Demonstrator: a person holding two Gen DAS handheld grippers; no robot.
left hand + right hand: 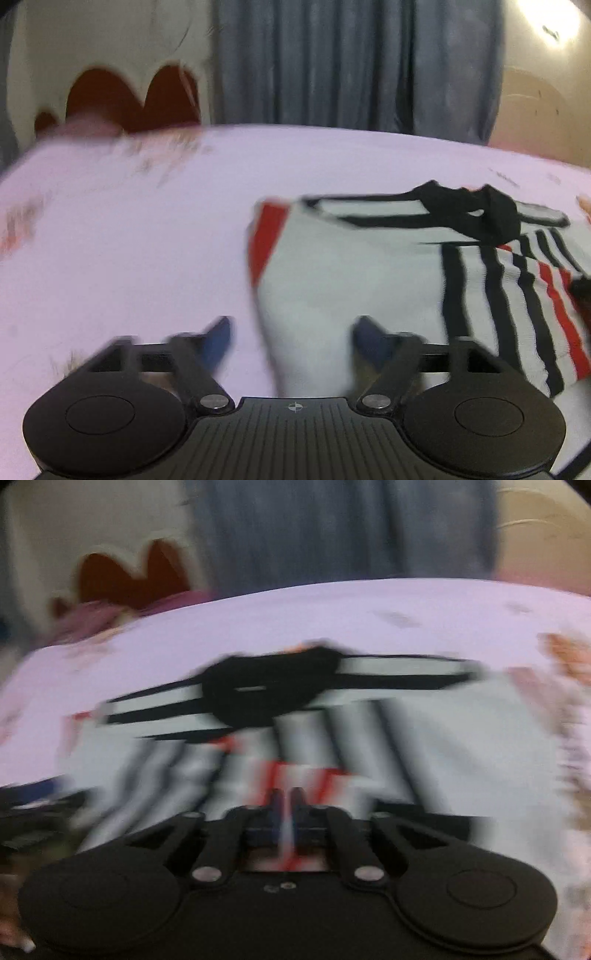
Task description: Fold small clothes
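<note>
A small white shirt (351,266) with black and red stripes and a black collar (476,214) lies on a pale pink bedsheet (129,229). My left gripper (293,332) is open, its blue-tipped fingers (218,336) straddling the shirt's near white edge. In the blurred right wrist view the shirt (461,738) fills the middle, its black collar (269,686) beyond. My right gripper (285,797) is shut on a fold of the shirt's striped cloth.
A grey-blue curtain (351,62) hangs behind the bed. A dark red scalloped headboard (133,99) stands at the back left against a cream wall. The sheet stretches to the left of the shirt.
</note>
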